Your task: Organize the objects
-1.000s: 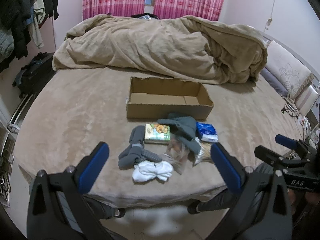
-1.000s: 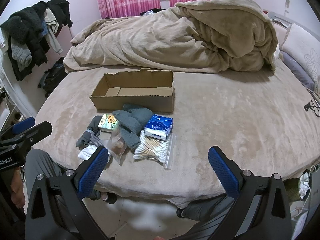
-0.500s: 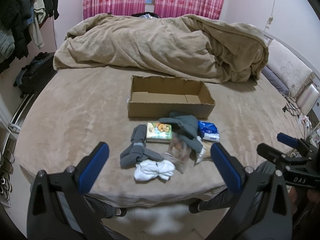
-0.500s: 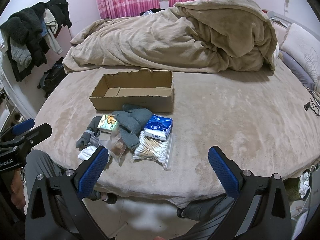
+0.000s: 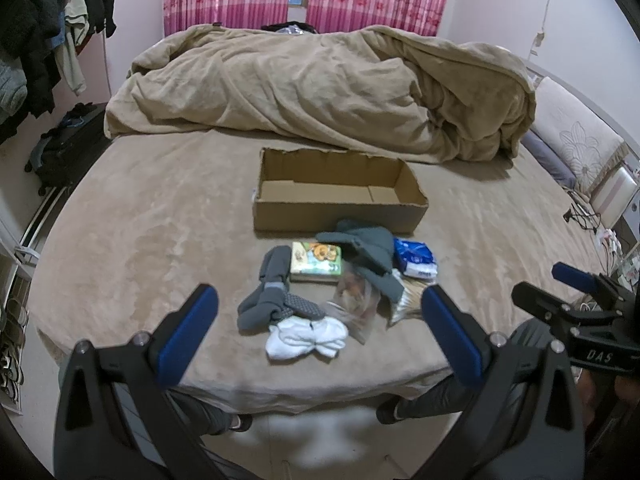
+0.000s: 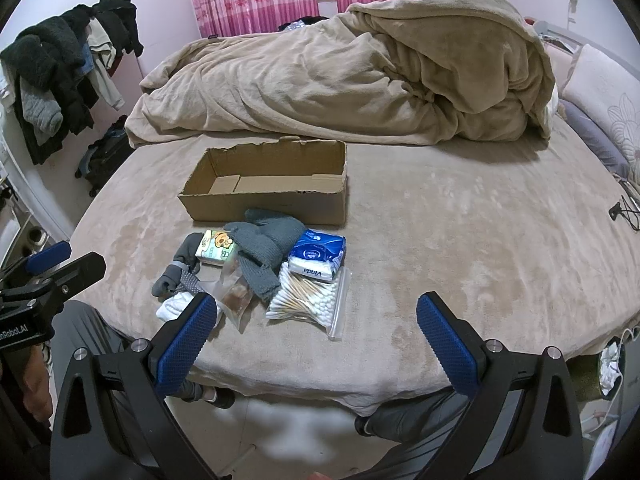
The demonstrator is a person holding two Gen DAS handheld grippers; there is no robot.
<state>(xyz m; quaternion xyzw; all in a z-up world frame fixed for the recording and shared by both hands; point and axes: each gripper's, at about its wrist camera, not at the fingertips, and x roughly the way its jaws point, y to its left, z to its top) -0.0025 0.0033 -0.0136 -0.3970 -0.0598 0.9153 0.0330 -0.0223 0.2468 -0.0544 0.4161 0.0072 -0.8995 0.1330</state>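
My left gripper and right gripper hang with jaws apart, before socks and box on the bed.

Cardboard box on bed, duvet behind it. Before box: glove, tissue pack right, booklet left. Nearest: socks, snack bag, cotton swabs rightmost.

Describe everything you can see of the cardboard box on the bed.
The cardboard box is a long, shallow, open-topped tray of plain brown corrugated board with ragged upper edges. Its inside looks empty, with bottom flaps showing. It sits flat on the tan bedspread, between the rumpled duvet and the pile of items. A grey knitted glove reaches its near wall.
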